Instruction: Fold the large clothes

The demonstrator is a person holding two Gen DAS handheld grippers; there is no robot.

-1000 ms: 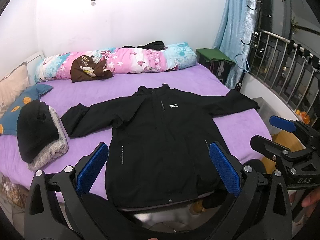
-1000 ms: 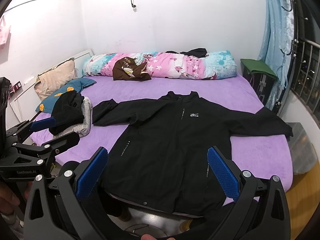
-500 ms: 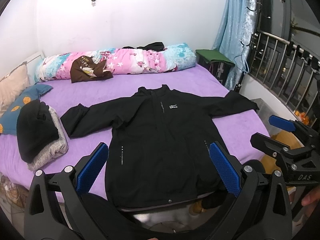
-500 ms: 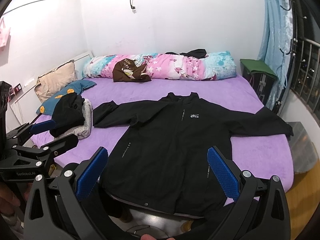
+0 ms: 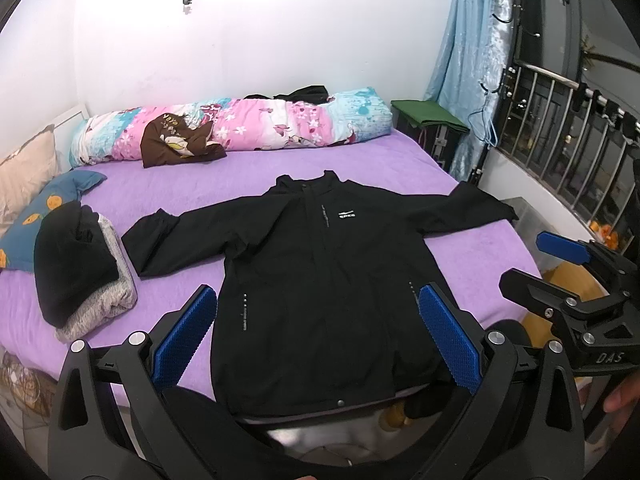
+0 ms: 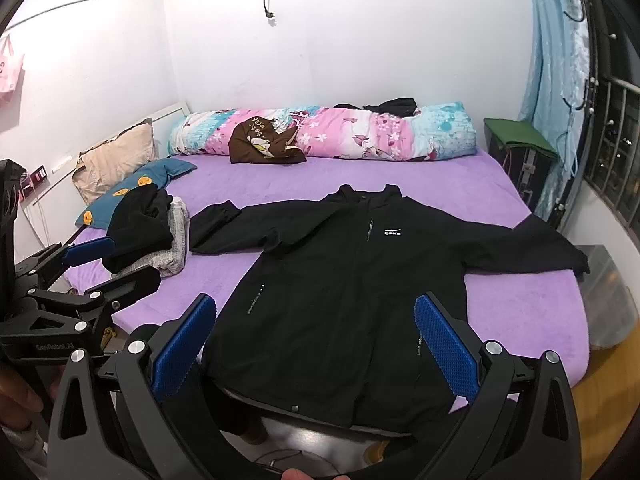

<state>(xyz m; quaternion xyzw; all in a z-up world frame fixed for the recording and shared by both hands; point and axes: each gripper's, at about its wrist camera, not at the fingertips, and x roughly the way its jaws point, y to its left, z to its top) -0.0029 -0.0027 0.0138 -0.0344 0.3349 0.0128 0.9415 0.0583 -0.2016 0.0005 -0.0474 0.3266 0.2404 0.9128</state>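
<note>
A large black jacket point(image 5: 320, 280) point(image 6: 352, 292) lies spread front-up on the purple bed point(image 5: 248, 176) point(image 6: 400, 176). Both sleeves are stretched out sideways, and the hem hangs a little over the near edge. My left gripper point(image 5: 316, 320) hovers open above the hem with nothing between its blue pads. My right gripper point(image 6: 314, 324) is likewise open and empty over the lower part of the jacket. In the left wrist view the right gripper point(image 5: 536, 256) shows at the right edge. In the right wrist view the left gripper point(image 6: 116, 264) shows at the left edge.
A pile of folded clothes point(image 5: 80, 264) point(image 6: 148, 236), black on grey, sits on the bed's left side. A floral rolled quilt point(image 5: 248, 128) with a brown garment point(image 6: 260, 144) lines the far wall. Pillows point(image 6: 120, 156) lie at the left; a green-topped stand point(image 6: 516, 144) and a railing point(image 5: 560, 140) stand at the right.
Both grippers have stayed open and nearly still; the views shift only slightly.
</note>
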